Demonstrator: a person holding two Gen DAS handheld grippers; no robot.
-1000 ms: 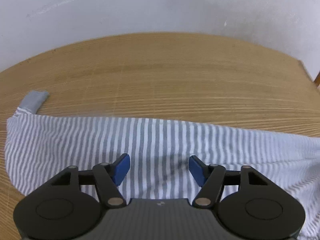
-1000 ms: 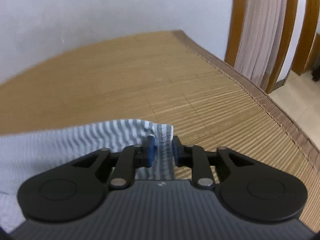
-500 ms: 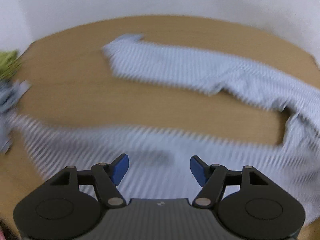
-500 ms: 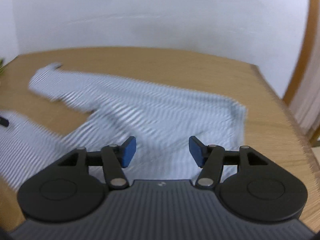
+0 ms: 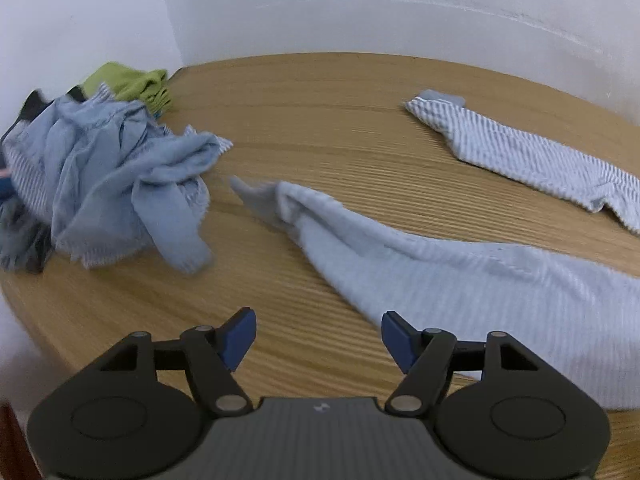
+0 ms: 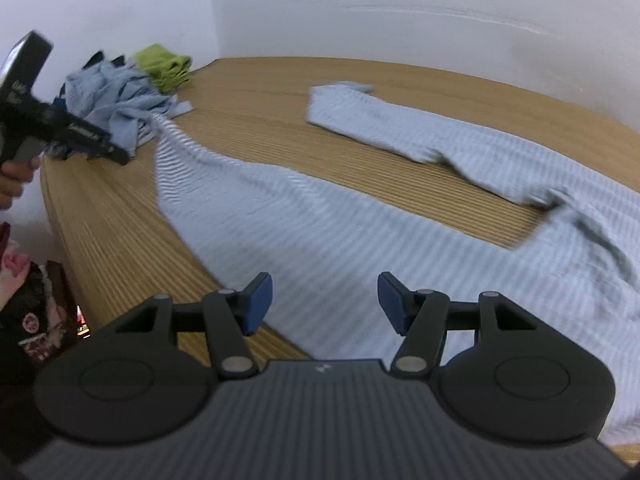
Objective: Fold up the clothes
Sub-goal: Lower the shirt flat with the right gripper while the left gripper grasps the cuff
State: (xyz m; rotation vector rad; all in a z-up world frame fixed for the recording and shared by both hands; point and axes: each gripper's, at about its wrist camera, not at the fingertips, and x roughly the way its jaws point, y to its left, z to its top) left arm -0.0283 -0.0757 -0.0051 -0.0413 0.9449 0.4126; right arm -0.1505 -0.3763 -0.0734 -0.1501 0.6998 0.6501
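A light blue, white-striped long-sleeved top (image 6: 360, 220) lies spread on the wooden table. Its near sleeve (image 5: 440, 276) runs toward the clothes pile and its far sleeve (image 5: 520, 152) lies at the back right. My left gripper (image 5: 318, 338) hovers open over bare wood, just left of the near sleeve, with nothing between its blue pads. Over the body of the top, my right gripper (image 6: 324, 300) stands open and empty. The far sleeve (image 6: 380, 120) shows in the right wrist view too.
A crumpled pile of blue clothes (image 5: 120, 172) with a green garment (image 5: 128, 80) behind it fills the table's left corner by the wall. The table's left edge (image 6: 80, 240) drops off nearby. A hand (image 6: 12, 180) holds the left tool's black frame (image 6: 48, 124) at the left.
My right gripper has let go of the top's hem and opened. Both grippers have swung left across the top toward the clothes pile. The left gripper has stayed open.
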